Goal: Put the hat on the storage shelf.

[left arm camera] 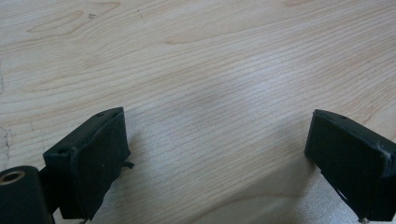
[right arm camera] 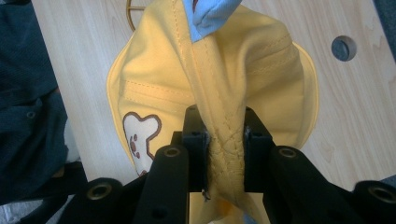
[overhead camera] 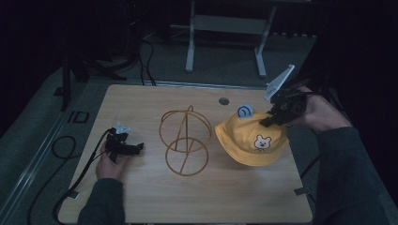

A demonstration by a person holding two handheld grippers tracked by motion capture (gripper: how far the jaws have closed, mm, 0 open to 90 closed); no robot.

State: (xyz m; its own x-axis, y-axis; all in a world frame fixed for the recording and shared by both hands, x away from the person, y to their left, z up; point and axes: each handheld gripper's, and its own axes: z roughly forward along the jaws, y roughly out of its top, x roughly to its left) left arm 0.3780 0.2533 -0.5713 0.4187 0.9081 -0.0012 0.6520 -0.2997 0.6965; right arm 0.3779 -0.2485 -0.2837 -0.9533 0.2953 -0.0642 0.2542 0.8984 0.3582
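A yellow bucket hat (overhead camera: 251, 140) with a bear patch (overhead camera: 261, 142) and a small blue ear (overhead camera: 245, 111) lies at the right of the wooden table (overhead camera: 141, 108). My right gripper (overhead camera: 268, 120) is shut on a pinched fold of the hat's crown (right arm camera: 224, 140), the fabric bunched between the jaws. A gold wire hat stand (overhead camera: 184, 140) sits at the table's middle, left of the hat. My left gripper (overhead camera: 139, 148) rests low at the table's left, open, with bare wood (left arm camera: 210, 93) between its fingers (left arm camera: 95, 158).
A round cable hole (overhead camera: 224, 101) sits near the table's far edge. A black cable (overhead camera: 61, 145) trails off the left side. A white frame's legs (overhead camera: 190, 51) stand on the floor beyond the table. A dark sleeve (right arm camera: 28, 107) is beside the hat.
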